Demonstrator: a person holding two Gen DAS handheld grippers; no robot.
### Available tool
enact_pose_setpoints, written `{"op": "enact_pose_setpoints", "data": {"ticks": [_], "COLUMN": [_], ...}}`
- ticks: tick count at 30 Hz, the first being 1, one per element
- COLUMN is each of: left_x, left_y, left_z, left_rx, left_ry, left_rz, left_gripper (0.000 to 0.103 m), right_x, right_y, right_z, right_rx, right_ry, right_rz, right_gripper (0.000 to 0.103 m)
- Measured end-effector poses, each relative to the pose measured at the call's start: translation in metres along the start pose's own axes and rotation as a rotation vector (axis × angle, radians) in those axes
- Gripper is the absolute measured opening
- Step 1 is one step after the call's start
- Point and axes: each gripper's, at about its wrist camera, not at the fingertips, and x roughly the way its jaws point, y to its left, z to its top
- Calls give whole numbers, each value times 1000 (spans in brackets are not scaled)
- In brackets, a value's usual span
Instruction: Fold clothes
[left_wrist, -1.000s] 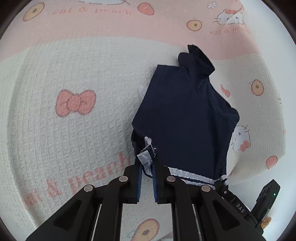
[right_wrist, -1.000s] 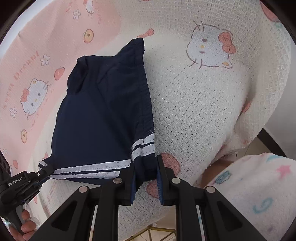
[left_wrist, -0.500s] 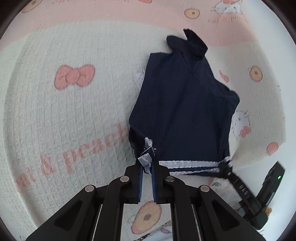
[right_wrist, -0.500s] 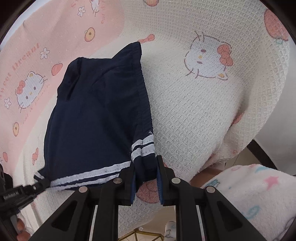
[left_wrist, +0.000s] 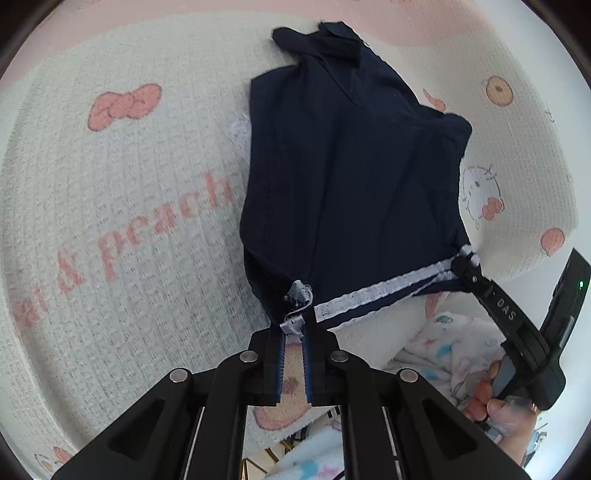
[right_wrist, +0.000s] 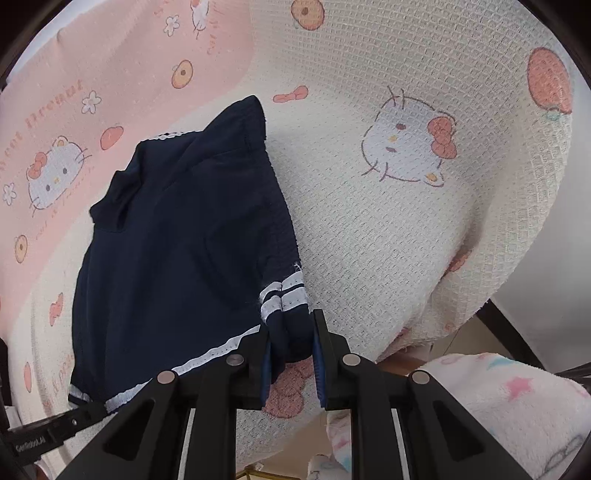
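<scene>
**Holding the navy shorts by both hem corners**

Lying spread on a cream and pink blanket (left_wrist: 122, 229), the navy garment (left_wrist: 351, 184) looks like a pair of shorts with two white stripes along its near edge. It rests flat on the cream waffle-weave part, its far end just reaching the pink band printed with cartoon cats, bows and peaches. The far end is bunched into a small fold.

The left gripper (left_wrist: 295, 325) has its jaws pressed nearly together on one near corner of the garment, where a small grey label (left_wrist: 298, 295) sticks up between the pads. The striped edge runs from there, taut, across to the other corner.

The right gripper (right_wrist: 291, 336) pinches that other corner, with a thicker bunch of navy cloth and the ends of the white stripes (right_wrist: 282, 295) clamped between its blue-lined fingers (right_wrist: 319, 354). In the left wrist view the same gripper shows at the right, and part of the person's hand (left_wrist: 487, 395) is wrapped round its handle.

Near the bottom of both views a fluffy white fabric (right_wrist: 498, 402) with pastel stars lies below the blanket's edge. In the right wrist view a dark frame bar (right_wrist: 506, 332) shows beside it.
</scene>
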Motion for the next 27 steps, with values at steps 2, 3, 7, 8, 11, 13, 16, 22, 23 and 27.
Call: {"op": "enact_pose_setpoints", "data": {"ticks": [2, 3, 7, 8, 11, 13, 16, 22, 23, 27], "left_x": [2, 2, -1, -1, -7, -13, -26, -44, -41, -30], "left_y": [-1, -1, 3, 5, 15, 23, 30, 24, 18, 5], "left_z": [-3, -4, -2, -1, -2, -1, -2, 2, 8, 17], "left_rx": [12, 22, 25, 20, -44, -91, -129, -166, -179, -219], "left_ry": [6, 3, 2, 4, -9, -12, -44, -99, -94, -99], "left_rz": [5, 11, -20, -38, -75, -105, -136, -148, -156, -156], "left_gripper": [6, 6, 6, 7, 9, 11, 32, 68, 68, 68], "right_x": [1, 1, 0, 0, -8, -17, -30, -37, -37, -37], "right_y": [0, -1, -1, -1, -1, -1, -2, -2, -1, 1], "right_z": [-1, -1, -3, -3, -3, -3, -2, 1, 1, 5], "right_rx": [1, 1, -1, -1, 8, 16, 15, 24, 26, 27], "right_ry": [5, 7, 7, 5, -31, -73, -135, -151, -150, -145], "right_rz": [-7, -9, -14, -13, 3, 34, 58, 128, 137, 154], "right_gripper": [17, 17, 17, 19, 63, 65, 66, 70, 70, 70]}}
